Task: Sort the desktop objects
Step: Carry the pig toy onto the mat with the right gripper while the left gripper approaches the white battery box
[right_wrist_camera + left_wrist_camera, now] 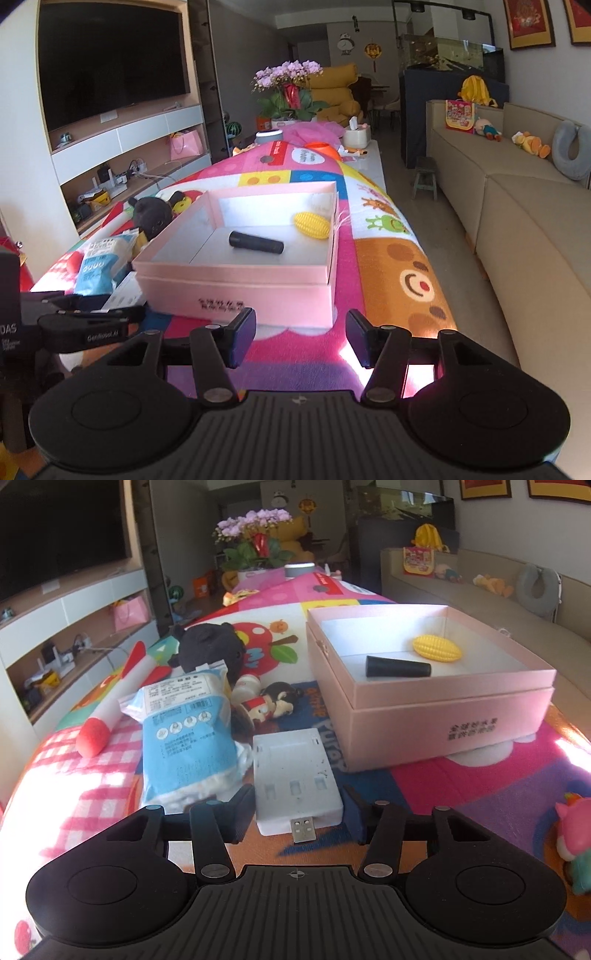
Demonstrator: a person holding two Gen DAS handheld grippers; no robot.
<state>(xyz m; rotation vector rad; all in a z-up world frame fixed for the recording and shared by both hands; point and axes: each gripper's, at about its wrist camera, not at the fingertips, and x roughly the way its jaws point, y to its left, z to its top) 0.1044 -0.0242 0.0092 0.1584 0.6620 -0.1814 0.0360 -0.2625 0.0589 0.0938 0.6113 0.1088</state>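
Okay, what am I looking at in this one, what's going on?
A person with a handheld gripper in each hand is sorting clutter on a colourful play mat into a pink box. A black cylinder and a yellow corn toy already lie inside. The left gripper straddles the near end of a white USB charger, its pads not clearly pressing it. The right gripper is open and empty before the box.
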